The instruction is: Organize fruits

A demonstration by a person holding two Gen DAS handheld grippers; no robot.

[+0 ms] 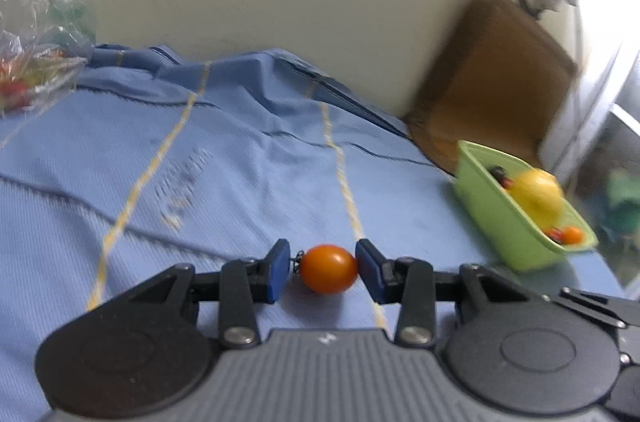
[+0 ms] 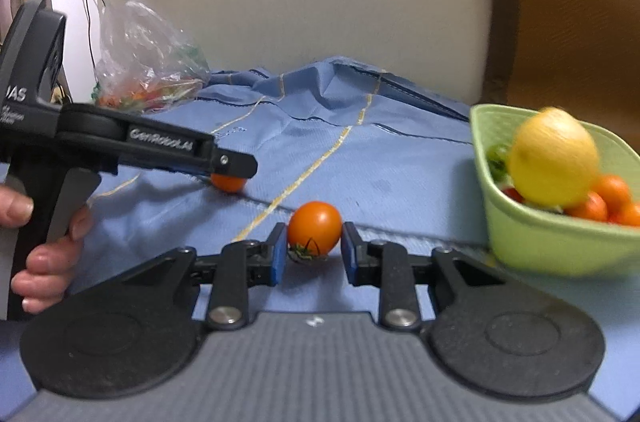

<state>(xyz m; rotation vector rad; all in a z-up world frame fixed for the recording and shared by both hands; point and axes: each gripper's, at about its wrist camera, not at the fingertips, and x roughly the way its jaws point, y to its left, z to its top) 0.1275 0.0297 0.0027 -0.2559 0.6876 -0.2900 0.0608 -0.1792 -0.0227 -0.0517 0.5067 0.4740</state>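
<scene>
Grippers, two, each closed around an orange cherry tomato on the blue cloth (image 1: 224,158): left gripper (image 1: 322,268) on tomato (image 1: 329,269), right gripper (image 2: 314,249) on tomato (image 2: 315,227). Right view alone shows the person's hand (image 2: 44,246) on the left tool's handle, angled downward; green bowl (image 2: 552,242) with lemon (image 2: 554,158) at right.

Both hand-held tools are showing the same build: the left gripper (image 1: 323,268) and right gripper (image 2: 314,250) are wearing blue pads (image 1: 279,270) on black linkage arms pinned with silver screws (image 2: 225,314). Grey ribbed housings are sitting between round black discs. Seen side-on, the left one is displaying white lettering (image 2: 160,139), with bare fingers (image 2: 44,268) wrapping its handle.
</scene>
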